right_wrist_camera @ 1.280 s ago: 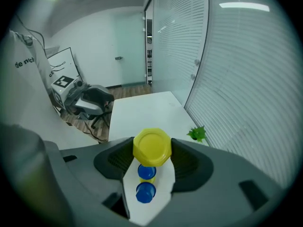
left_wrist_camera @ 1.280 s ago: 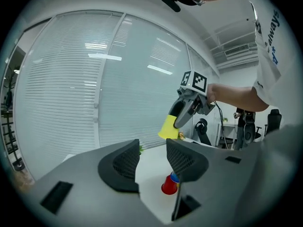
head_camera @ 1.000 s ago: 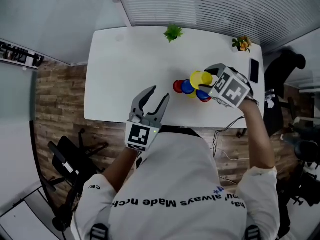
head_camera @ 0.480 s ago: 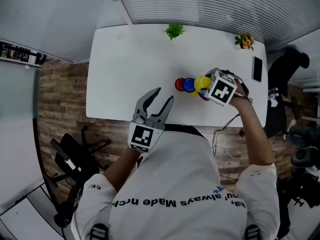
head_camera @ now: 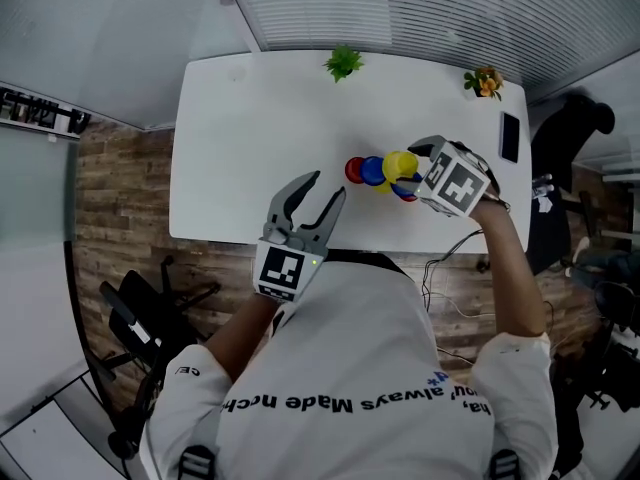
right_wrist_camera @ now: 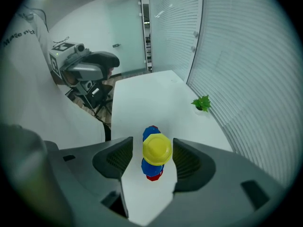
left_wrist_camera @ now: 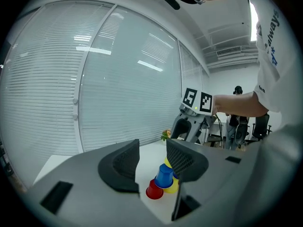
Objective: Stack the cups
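From above, the cups bunch into one bright cluster on the white table (head_camera: pixel 250 148), and the right gripper (head_camera: pixel 409 170) with its marker cube covers the near end of it. I can't count the cups there or tell which sit inside which. The red cup (head_camera: pixel 354 171) and a blue cup (head_camera: pixel 373 171) show clearly; the yellow cup (head_camera: pixel 399 163) is partly masked.

The right gripper's own view is plainer. It points steeply down, and the yellow cup (right_wrist_camera: pixel 157 148) sits upside down between its jaws, on a blue one (right_wrist_camera: pixel 151 168) with red peeking out beneath. The jaws have just been opening. A thin gap shows on each side of the cup, so the pads aren't pressing it.

The left gripper (head_camera: pixel 325 186) hangs at the table's near edge, well apart from the cluster, jaws spread with nothing in them. In its view the cups lie beyond the jaws, and the right-hand jaw cuts off part of the yellow one (left_wrist_camera: pixel 173 186).
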{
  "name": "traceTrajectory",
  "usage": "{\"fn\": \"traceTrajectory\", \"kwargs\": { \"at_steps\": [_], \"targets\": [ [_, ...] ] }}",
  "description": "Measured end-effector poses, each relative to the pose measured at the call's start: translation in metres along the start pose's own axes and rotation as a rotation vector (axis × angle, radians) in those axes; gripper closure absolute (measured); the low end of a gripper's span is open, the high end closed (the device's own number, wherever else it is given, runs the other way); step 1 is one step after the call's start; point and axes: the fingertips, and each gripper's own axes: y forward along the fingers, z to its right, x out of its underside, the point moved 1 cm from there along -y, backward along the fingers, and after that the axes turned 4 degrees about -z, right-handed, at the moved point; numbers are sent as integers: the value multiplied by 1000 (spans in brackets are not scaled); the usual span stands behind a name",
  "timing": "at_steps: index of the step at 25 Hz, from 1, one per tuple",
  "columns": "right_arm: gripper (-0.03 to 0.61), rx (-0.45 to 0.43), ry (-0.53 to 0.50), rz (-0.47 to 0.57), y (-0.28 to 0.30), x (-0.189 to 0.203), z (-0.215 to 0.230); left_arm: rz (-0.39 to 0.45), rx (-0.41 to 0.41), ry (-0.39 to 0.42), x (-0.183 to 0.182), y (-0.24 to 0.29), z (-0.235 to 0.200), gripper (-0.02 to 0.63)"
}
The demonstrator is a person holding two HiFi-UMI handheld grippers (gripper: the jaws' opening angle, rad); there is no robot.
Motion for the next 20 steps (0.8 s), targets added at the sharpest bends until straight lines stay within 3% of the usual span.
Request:
{"fn": "traceTrajectory", "kwargs": {
  "at_steps": [3,11,20],
  "targets": [
    [315,38,36,107,-23,-6,4,15,11,8,-8,5,4,414],
    [457,195,216,407,-92,9,0,62,45,19,-34,14,18,416],
    [571,362,361,630,-137,23,-25,133,72,32,-63,14,31,508]
  ]
}}
